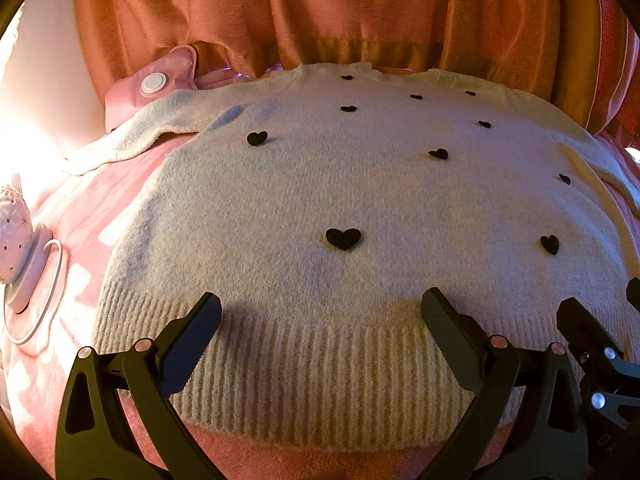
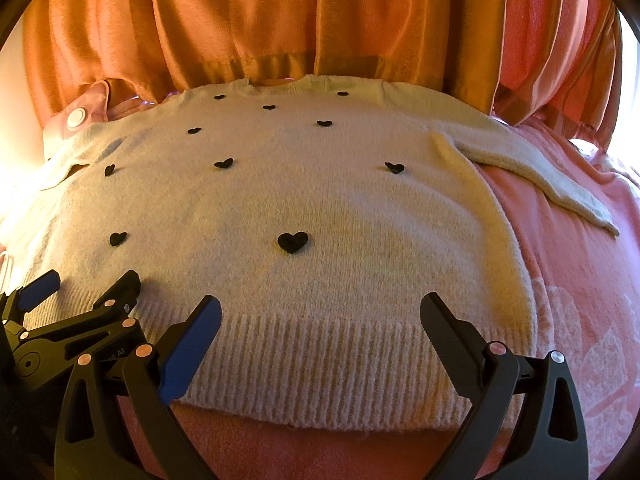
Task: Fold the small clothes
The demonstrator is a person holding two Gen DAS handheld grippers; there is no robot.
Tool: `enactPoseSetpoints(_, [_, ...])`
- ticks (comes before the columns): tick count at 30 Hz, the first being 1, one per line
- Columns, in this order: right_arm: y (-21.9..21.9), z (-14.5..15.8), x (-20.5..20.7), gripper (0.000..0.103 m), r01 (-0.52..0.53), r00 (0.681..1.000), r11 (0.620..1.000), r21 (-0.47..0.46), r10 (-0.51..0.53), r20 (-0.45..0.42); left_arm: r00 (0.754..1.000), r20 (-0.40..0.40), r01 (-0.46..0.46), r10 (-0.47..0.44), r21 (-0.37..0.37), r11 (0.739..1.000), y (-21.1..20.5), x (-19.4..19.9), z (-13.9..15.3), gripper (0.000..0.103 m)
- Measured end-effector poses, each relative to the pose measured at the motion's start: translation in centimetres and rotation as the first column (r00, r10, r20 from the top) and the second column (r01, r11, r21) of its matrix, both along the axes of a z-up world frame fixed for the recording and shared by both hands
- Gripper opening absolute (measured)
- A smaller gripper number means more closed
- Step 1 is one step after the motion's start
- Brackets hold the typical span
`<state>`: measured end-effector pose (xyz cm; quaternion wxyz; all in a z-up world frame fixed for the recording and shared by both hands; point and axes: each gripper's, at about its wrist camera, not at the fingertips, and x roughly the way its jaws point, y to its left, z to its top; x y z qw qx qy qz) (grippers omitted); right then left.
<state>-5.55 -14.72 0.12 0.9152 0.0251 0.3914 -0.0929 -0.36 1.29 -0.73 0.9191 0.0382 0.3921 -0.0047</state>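
Note:
A cream knitted sweater [image 1: 360, 192] with several black hearts lies spread flat, front up, on a pink blanket [image 1: 80, 224]; its neckline is at the far side and its ribbed hem [image 1: 320, 372] is nearest me. Both sleeves are spread out sideways: the left sleeve [image 1: 132, 132] and the right sleeve [image 2: 532, 168]. My left gripper [image 1: 322, 304] hangs open over the hem's left half, holding nothing. My right gripper [image 2: 320, 308] stands open over the hem's right half, also holding nothing. Each gripper shows at the edge of the other's view: the right gripper [image 1: 600, 312] and the left gripper [image 2: 94, 278].
Orange curtains [image 1: 320, 12] hang right behind the sweater's neckline. A pink hot-water bag [image 1: 154, 82] lies at the far left by the left sleeve. A small white device with a cable [image 1: 24, 256] sits on the blanket to the left. Bare pink blanket [image 2: 580, 280] extends to the right.

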Motion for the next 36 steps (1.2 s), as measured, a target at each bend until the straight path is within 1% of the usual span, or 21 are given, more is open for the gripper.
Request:
enactPoseSetpoints(19, [0.0,-0.1,-0.1,0.098,0.001,1.0,1.0,-0.001,-0.001,-0.001,1.0,0.0,0.0,0.0,-0.001,1.0,0.0,0.0,0.0,0.098])
enactPoseSetpoints(21, [-0.3,0.2,-0.2,0.097,-0.004,1.0,1.0,0.008,0.003,0.016,1.0,0.0,0.002,-0.002,-0.002,1.0,-0.1,0.0,0.1,0.098])
enactPoseSetpoints(22, [-1.1,0.9,-0.4,0.095,0.001,0.999,0.999,0.042,-0.003,0.044,1.0,0.0,0.004,-0.004,-0.002,1.0,-0.1,0.0,0.1,0.098])
enactPoseSetpoints(24, [-4.1,2.9,-1.3,0.094,0.04,0.991,0.988,0.149,-0.058,0.118,0.999,-0.017,0.04,-0.041,-0.044,0.998,0.2,0.2,0.3,0.098])
enactPoseSetpoints(25, [-6.4,3.9,-1.8,0.095,0.069,0.981,0.976,0.209,-0.104,0.163,0.998,-0.023,0.049,-0.05,-0.065,0.997,0.4,0.2,0.5,0.098])
enactPoseSetpoints(26, [-8.8,4.7,-2.3,0.097,0.098,0.97,0.962,0.255,-0.149,0.192,0.998,-0.019,0.056,-0.058,-0.095,0.994,0.9,0.3,0.9,0.098])
enactPoseSetpoints(27, [-11.4,5.2,-2.4,0.098,0.13,0.961,0.948,0.289,-0.193,0.199,0.998,-0.017,0.06,-0.063,-0.11,0.992,1.2,0.4,1.3,0.098])
enactPoseSetpoints(29, [-18.3,5.0,-1.6,0.098,0.22,0.944,0.916,0.337,-0.287,0.163,0.996,-0.019,0.083,-0.088,-0.157,0.984,1.8,0.9,2.2,0.098])
enactPoseSetpoints(30, [-20.6,4.6,-1.3,0.098,0.258,0.936,0.904,0.341,-0.322,0.145,0.996,-0.024,0.082,-0.088,-0.181,0.98,2.0,1.2,2.6,0.098])
enactPoseSetpoints(31, [-24.3,3.5,-0.7,0.098,0.32,0.922,0.883,0.344,-0.374,0.102,0.996,-0.024,0.08,-0.087,-0.209,0.975,2.1,1.5,3.0,0.098])
enactPoseSetpoints(32, [-27.1,2.6,-0.1,0.097,0.364,0.909,0.863,0.35,-0.411,0.067,0.996,-0.016,0.081,-0.087,-0.245,0.966,2.2,1.9,3.6,0.098])
enactPoseSetpoints(33, [-30.8,1.2,0.3,0.095,0.411,0.89,0.829,0.378,-0.456,0.031,0.997,-0.008,0.076,-0.081,-0.266,0.961,2.2,2.3,4.1,0.098])
enactPoseSetpoints(36, [-37.8,-1.5,1.0,0.086,0.497,0.838,0.736,0.461,-0.545,-0.034,0.997,-0.003,0.074,-0.079,-0.296,0.952,1.3,3.9,5.2,0.098])
